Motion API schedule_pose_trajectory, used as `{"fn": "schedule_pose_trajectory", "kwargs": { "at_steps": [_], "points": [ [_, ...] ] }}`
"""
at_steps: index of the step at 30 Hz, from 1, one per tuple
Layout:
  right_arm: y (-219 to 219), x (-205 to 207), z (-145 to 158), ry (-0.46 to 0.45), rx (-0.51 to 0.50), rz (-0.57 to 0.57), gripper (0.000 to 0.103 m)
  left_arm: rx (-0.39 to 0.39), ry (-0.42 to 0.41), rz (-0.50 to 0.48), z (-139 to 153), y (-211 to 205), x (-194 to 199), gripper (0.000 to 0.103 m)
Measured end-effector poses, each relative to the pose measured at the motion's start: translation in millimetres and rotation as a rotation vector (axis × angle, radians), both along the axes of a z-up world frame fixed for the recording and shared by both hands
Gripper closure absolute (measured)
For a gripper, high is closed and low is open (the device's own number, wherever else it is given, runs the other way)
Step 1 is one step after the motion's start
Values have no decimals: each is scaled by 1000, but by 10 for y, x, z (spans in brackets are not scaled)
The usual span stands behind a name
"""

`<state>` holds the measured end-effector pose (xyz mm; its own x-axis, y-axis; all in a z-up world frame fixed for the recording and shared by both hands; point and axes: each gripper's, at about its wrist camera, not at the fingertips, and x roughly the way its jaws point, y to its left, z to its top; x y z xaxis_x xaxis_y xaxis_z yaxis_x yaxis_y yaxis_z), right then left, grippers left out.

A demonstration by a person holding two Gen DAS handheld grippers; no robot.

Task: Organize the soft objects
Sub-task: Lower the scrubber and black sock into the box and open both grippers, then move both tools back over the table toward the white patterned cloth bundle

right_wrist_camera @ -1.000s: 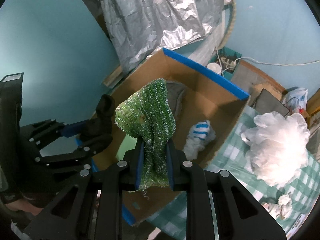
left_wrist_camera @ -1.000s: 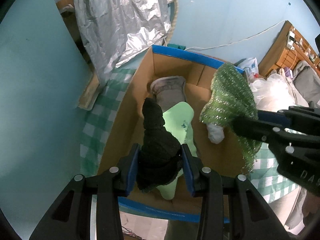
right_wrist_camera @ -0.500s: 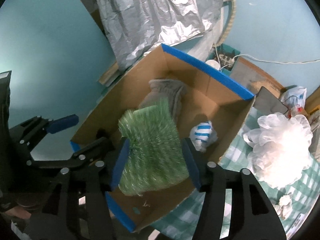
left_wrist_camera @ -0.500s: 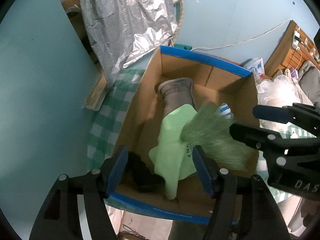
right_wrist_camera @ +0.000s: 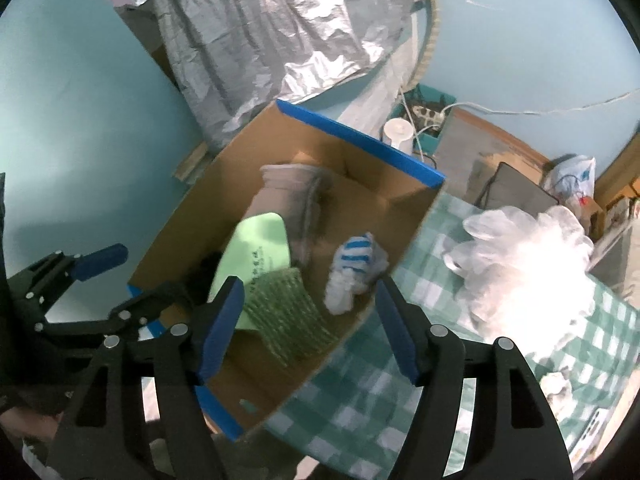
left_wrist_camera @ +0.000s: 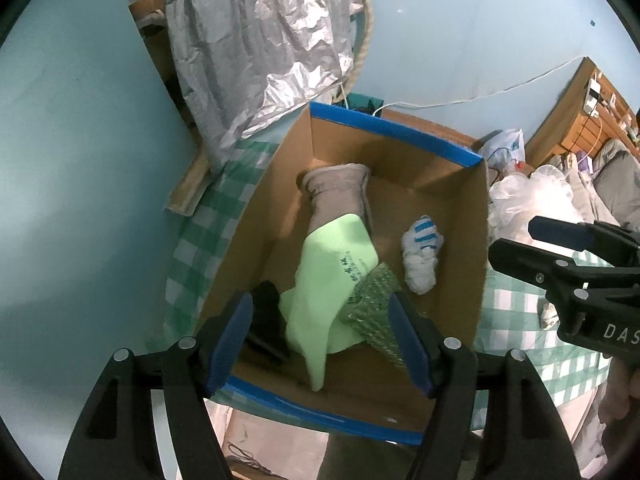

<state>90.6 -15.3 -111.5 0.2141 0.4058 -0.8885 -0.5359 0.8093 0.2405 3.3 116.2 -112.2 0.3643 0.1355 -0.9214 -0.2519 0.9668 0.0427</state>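
A cardboard box (left_wrist_camera: 392, 128) (right_wrist_camera: 360, 136) with a blue rim holds a grey sock (left_wrist_camera: 340, 192) (right_wrist_camera: 288, 188), a light green cloth (left_wrist_camera: 332, 264) (right_wrist_camera: 260, 248), a black soft item (left_wrist_camera: 266, 320) (right_wrist_camera: 204, 268), a glittery green cloth (left_wrist_camera: 372, 300) (right_wrist_camera: 288, 308) and a white-and-blue striped sock ball (left_wrist_camera: 420, 252) (right_wrist_camera: 352, 268). My left gripper (left_wrist_camera: 320, 308) (right_wrist_camera: 148, 276) hovers over the box's near end, its jaws opening with nothing in them. My right gripper (right_wrist_camera: 308, 292) (left_wrist_camera: 516, 238) hangs above the box's right edge. Its jaws are opening too and hold nothing.
A white mesh puff (right_wrist_camera: 528, 268) (left_wrist_camera: 532, 192) lies on the green checked tablecloth (right_wrist_camera: 400, 360) right of the box. A crumpled silver foil sheet (left_wrist_camera: 260, 40) hangs behind the box against the blue wall. A teal basket of cables (right_wrist_camera: 424, 112) and wooden shelves (left_wrist_camera: 592, 120) stand further back.
Both grippers opened. The black item dropped from the left one and the glittery green cloth from the right one, and both now lie in the box. The right gripper shifted right.
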Motion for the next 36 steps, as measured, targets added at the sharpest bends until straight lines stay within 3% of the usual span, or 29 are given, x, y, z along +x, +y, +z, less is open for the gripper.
{"fn": "schedule_pose_trajectory", "kwargs": {
  "at_steps": [13,36],
  "points": [
    [-713,-18,50,14,-17,-114,35,-19,-7,-59,74,-463,34,31],
    [-2118,-279,-104,75,-51,-415,34,-12,19,-341,-10,-1568,350,31]
  ]
}}
